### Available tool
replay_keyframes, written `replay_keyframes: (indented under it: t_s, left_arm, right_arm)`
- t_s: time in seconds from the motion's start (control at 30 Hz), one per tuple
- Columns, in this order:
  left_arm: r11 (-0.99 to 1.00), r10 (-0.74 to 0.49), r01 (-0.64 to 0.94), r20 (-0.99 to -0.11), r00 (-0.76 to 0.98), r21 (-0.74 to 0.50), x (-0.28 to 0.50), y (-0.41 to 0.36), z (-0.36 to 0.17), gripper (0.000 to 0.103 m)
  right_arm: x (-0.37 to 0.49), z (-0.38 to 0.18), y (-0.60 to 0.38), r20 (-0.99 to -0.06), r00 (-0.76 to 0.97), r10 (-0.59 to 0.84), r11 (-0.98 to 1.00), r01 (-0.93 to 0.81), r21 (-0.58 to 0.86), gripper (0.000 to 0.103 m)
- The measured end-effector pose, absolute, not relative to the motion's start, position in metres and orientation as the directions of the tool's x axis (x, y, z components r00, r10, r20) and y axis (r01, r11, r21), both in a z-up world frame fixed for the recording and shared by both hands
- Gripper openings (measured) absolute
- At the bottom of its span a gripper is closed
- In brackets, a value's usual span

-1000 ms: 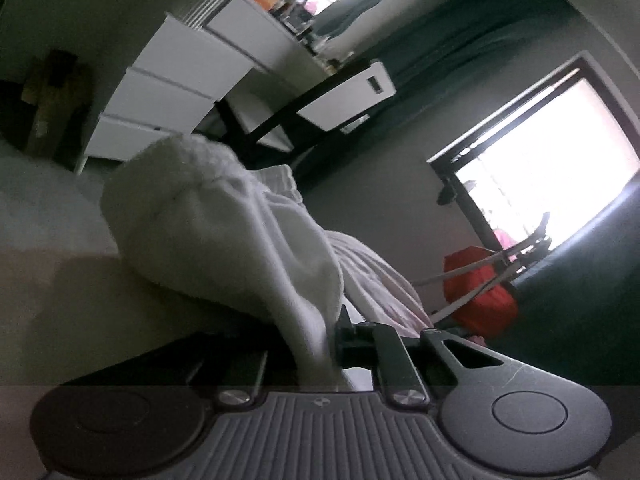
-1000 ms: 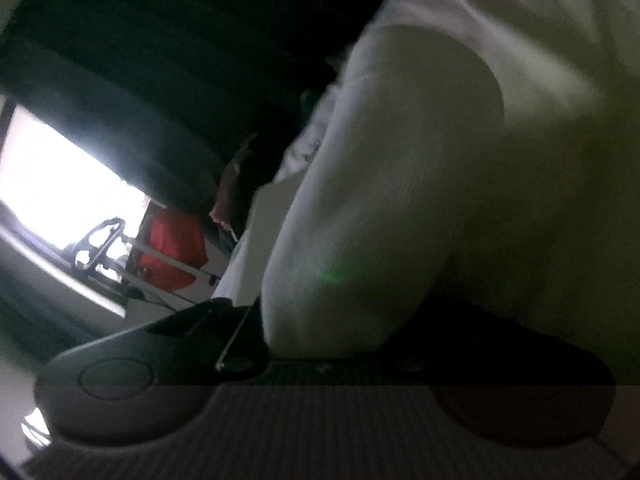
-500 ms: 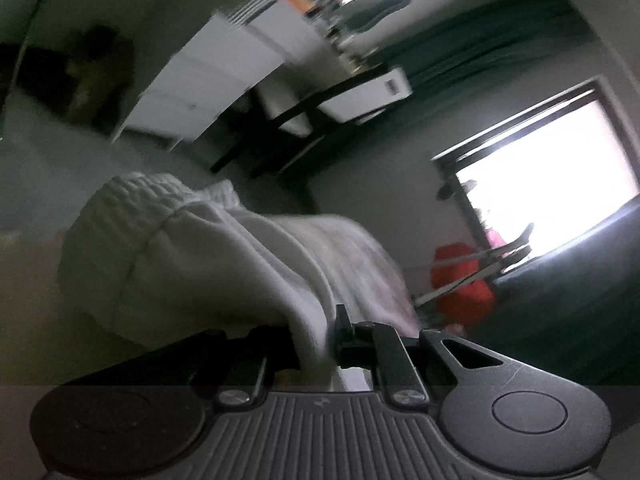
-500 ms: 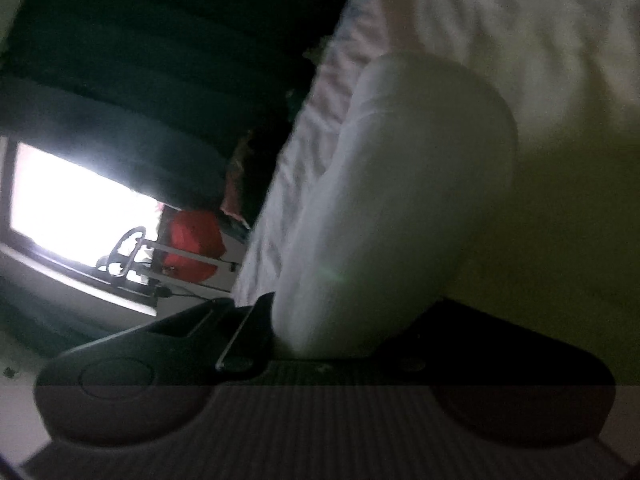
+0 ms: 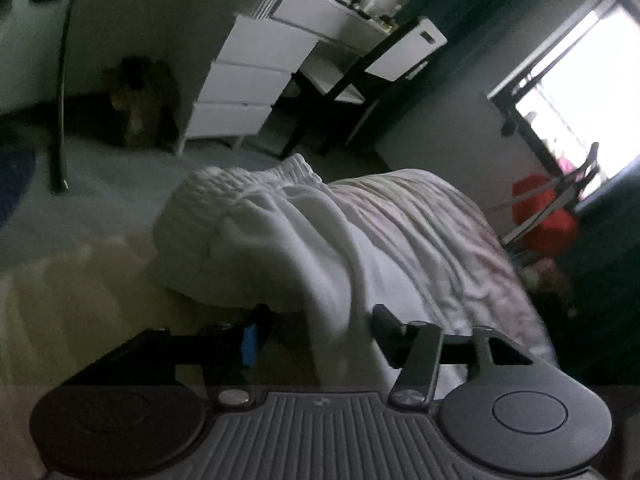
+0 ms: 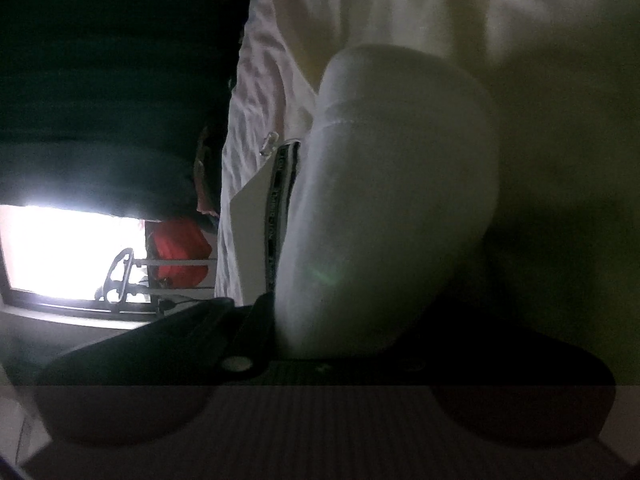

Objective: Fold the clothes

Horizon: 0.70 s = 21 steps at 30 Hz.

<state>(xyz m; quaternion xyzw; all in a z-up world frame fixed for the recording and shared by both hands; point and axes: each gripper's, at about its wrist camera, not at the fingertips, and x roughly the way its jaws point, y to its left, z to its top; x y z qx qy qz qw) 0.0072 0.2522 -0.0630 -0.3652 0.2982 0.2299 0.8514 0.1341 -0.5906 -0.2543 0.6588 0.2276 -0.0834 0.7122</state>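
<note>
My left tool [image 5: 316, 322] has just been opening. Its two fingers stand apart now, and a fold of the white clothes [image 5: 280, 236] still hangs down between them without being pinched. A moment ago that tool was closed tight on the same fold. My right tool [image 6: 340, 332] is closed on a fat, rounded fold of the clothes [image 6: 392, 200], just as it was before; the fold bulges out right in front of the camera and hides the fingertips.

The clothes lie on the bed [image 5: 432, 220], and they have sunk lower and spread flatter than before. The cloth is soft and thick, with a puckered stretchy band at one end. The bed cover is pale pink and full of wrinkles. In the right view a dark striped band [image 6: 280, 196] shows beside the fold.
</note>
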Motion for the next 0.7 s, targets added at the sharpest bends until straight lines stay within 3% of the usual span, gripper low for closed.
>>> replay_keyframes:
  t_s: [0.1, 0.27, 0.3, 0.5, 0.7]
  left_arm:
    - [0.683, 0.214, -0.594, -0.662, 0.719, -0.424, -0.001, 0.236, -0.05, 0.078]
    - [0.773, 0.285, -0.542, -0.583, 0.761, -0.331, -0.002, 0.206, -0.028, 0.082]
    - [0.791, 0.299, -0.532, -0.567, 0.767, -0.302, 0.0, 0.199, -0.024, 0.083]
    - [0.901, 0.281, -0.4, -0.475, 0.834, -0.169, 0.013, 0.147, -0.014, 0.085]
    - [0.962, 0.172, -0.25, -0.475, 0.863, -0.105, 0.035, 0.083, -0.033, 0.086]
  right_arm:
    - [0.136, -0.257, -0.59, -0.44, 0.878, 0.191, 0.111, 0.426, 0.898, 0.02]
    - [0.135, -0.262, -0.591, -0.369, 0.908, 0.199, 0.066, 0.363, 0.929, 0.06]
    - [0.136, -0.261, -0.59, -0.355, 0.914, 0.195, 0.063, 0.35, 0.935, 0.063]
    - [0.14, -0.251, -0.586, -0.315, 0.937, 0.151, 0.139, 0.296, 0.945, 0.064]
    - [0.137, -0.248, -0.59, -0.217, 0.97, 0.109, 0.102, 0.207, 0.973, 0.063]
